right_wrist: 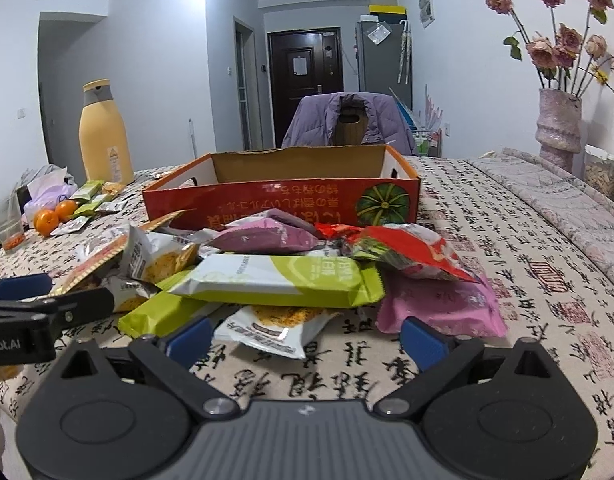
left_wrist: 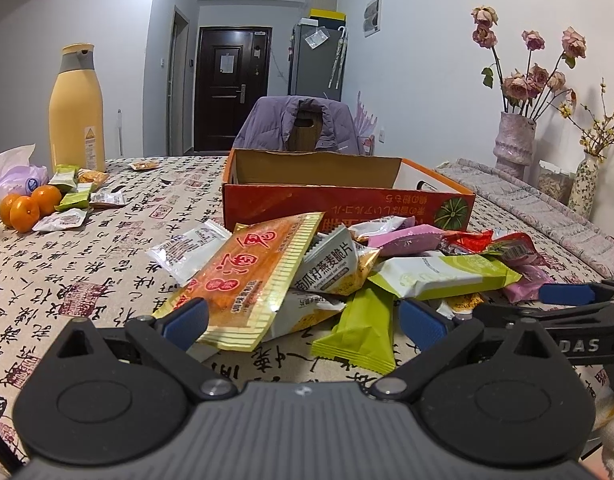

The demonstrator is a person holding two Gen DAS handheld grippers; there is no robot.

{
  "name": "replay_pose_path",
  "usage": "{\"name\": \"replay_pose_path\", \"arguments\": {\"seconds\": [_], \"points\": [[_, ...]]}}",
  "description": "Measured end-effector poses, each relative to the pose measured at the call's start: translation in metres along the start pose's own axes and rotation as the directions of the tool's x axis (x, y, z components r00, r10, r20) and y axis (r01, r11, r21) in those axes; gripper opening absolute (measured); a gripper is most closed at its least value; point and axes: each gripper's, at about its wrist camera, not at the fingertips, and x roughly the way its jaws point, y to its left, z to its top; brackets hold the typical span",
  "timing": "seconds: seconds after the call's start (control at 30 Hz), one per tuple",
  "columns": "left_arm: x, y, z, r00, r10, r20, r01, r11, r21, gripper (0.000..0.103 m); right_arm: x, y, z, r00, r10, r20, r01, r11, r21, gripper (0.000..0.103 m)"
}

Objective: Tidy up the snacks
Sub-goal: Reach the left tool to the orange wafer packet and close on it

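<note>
Blue-padded jaws of my right gripper (right_wrist: 303, 340) stand wide and grasp nothing, with a white-and-orange packet (right_wrist: 273, 326) lying just ahead between them, so I judge I am about to pick it from the snack pile (right_wrist: 299, 272). My left gripper (left_wrist: 303, 318) is spread open too, empty at the pile's near edge. Next I must close on one wrapper and carry it to the red cardboard box (right_wrist: 283, 200) beyond.

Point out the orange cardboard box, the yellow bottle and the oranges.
orange cardboard box (right_wrist: 267, 200), right wrist view, front wall.
yellow bottle (left_wrist: 76, 120), left wrist view, body.
oranges (left_wrist: 25, 212), left wrist view, front fruit.
</note>
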Motion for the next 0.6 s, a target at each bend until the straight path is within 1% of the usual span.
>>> {"name": "replay_pose_path", "arguments": {"seconds": [0.07,0.13,0.27,0.4,0.43,0.5,0.57,0.6], "points": [[-0.001,0.002,0.000,1.000,0.003,0.004,-0.003,1.000,-0.003,0.103,0.007,0.004,0.002,1.000,-0.001,-0.017,0.001,1.000,0.003,0.092],[-0.003,0.003,0.001,1.000,0.005,0.010,-0.005,1.000,-0.005,0.103,0.016,0.009,0.005,0.999,-0.005,-0.040,0.005,1.000,0.014,0.083],[-0.003,0.007,0.001,1.000,0.009,0.013,-0.009,1.000,-0.012,0.103,0.035,0.014,0.012,0.996,-0.024,-0.081,0.029,0.998,0.053,0.083],[-0.004,0.011,0.001,1.000,0.009,0.013,-0.008,1.000,-0.019,0.103,0.055,0.022,0.016,0.990,-0.070,-0.125,0.074,0.997,0.028,0.082],[-0.004,0.012,0.001,1.000,0.009,0.013,-0.009,1.000,-0.021,0.103,0.057,0.023,0.016,0.989,-0.073,-0.132,0.077,0.997,0.028,0.079],[-0.005,0.013,0.001,1.000,0.007,0.015,-0.007,1.000,-0.024,0.103,0.060,0.024,0.015,0.988,-0.082,-0.132,0.085,0.996,0.017,0.078],[-0.005,0.015,0.000,1.000,0.008,0.015,-0.007,1.000,-0.028,0.103,0.058,0.025,0.013,0.988,-0.088,-0.127,0.090,0.996,0.007,0.075],[-0.004,0.017,0.000,1.000,0.008,0.014,-0.007,0.999,-0.032,0.103,0.057,0.024,0.012,0.989,-0.089,-0.121,0.090,0.996,0.003,0.071]]}}
